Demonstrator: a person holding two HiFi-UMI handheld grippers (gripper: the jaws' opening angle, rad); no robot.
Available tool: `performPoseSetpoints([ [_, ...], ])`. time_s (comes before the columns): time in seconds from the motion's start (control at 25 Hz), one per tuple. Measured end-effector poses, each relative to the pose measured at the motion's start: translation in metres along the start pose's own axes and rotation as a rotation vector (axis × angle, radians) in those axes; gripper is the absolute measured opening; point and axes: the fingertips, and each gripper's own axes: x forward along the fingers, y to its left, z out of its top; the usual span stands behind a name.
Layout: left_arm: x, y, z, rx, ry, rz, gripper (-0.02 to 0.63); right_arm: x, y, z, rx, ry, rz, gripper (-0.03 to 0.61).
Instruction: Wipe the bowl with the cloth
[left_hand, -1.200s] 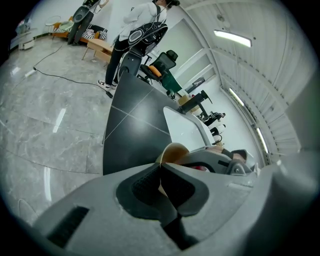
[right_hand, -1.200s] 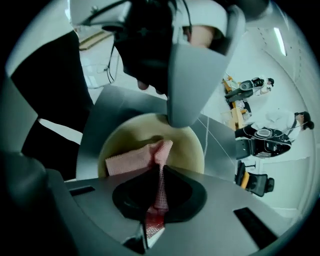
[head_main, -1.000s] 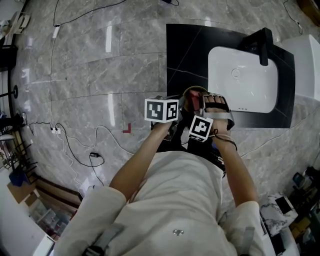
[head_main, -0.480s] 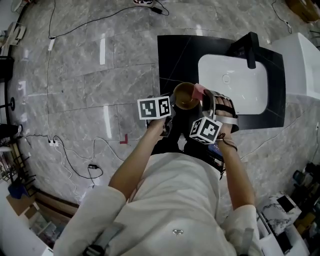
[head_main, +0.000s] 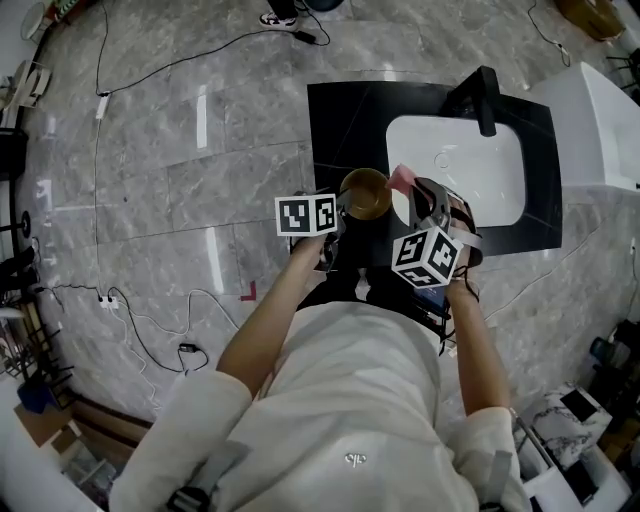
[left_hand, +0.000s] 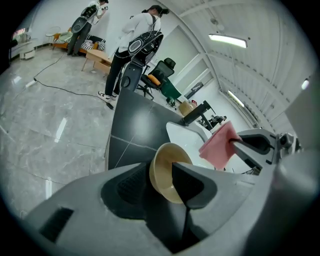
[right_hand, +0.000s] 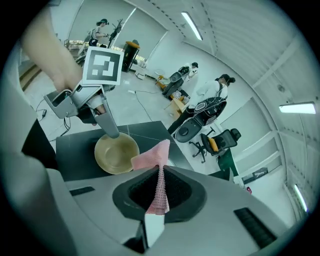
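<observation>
A tan bowl (head_main: 365, 193) hangs tilted over the black counter (head_main: 330, 120), with its rim between the jaws of my left gripper (head_main: 343, 205). In the left gripper view the bowl (left_hand: 167, 170) sits pinched between the two pads. Those jaws have just been opening slightly, and the rim is still gripped. My right gripper (head_main: 415, 190) is shut on a pink cloth (head_main: 402, 178), held just right of the bowl and apart from it. The right gripper view shows the cloth (right_hand: 152, 157) sticking up from the shut jaws, with the bowl (right_hand: 116, 152) beyond it.
A white sink (head_main: 455, 170) with a black faucet (head_main: 483, 95) is set in the counter to the right of the bowl. Cables (head_main: 150, 300) trail over the grey marble floor at the left. Two people (left_hand: 132, 40) and office chairs stand further back in the room.
The right gripper has lifted and rolled, and the cloth has come out of the bowl to its right side. The bowl's inside now shows. The left gripper has shifted only slightly.
</observation>
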Motion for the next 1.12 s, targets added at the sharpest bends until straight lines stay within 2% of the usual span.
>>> performPoseSetpoints([
  [0.28, -0.019, 0.004, 0.007, 0.059, -0.059, 0.062, 0.156, -0.012, 0.001, -0.010, 0.073, -0.015, 0.019, 0.015],
  [0.44, -0.049, -0.008, 0.022, 0.139, -0.152, 0.078, 0.079, -0.032, -0.006, -0.006, 0.208, -0.094, 0.050, 0.015],
  [0.68, -0.113, -0.063, 0.052, 0.284, -0.338, 0.012, 0.019, -0.079, -0.035, -0.001, 0.477, -0.257, 0.105, 0.015],
  [0.92, -0.162, -0.132, 0.068, 0.398, -0.479, -0.052, 0.012, -0.139, -0.076, -0.004, 0.598, -0.439, 0.097, 0.015],
  [1.04, -0.180, -0.165, 0.073, 0.453, -0.539, -0.062, 0.012, -0.168, -0.097, -0.010, 0.629, -0.506, 0.093, 0.015],
  [1.12, -0.190, -0.179, 0.072, 0.476, -0.579, -0.060, 0.012, -0.186, -0.107, -0.013, 0.687, -0.568, 0.115, 0.015],
])
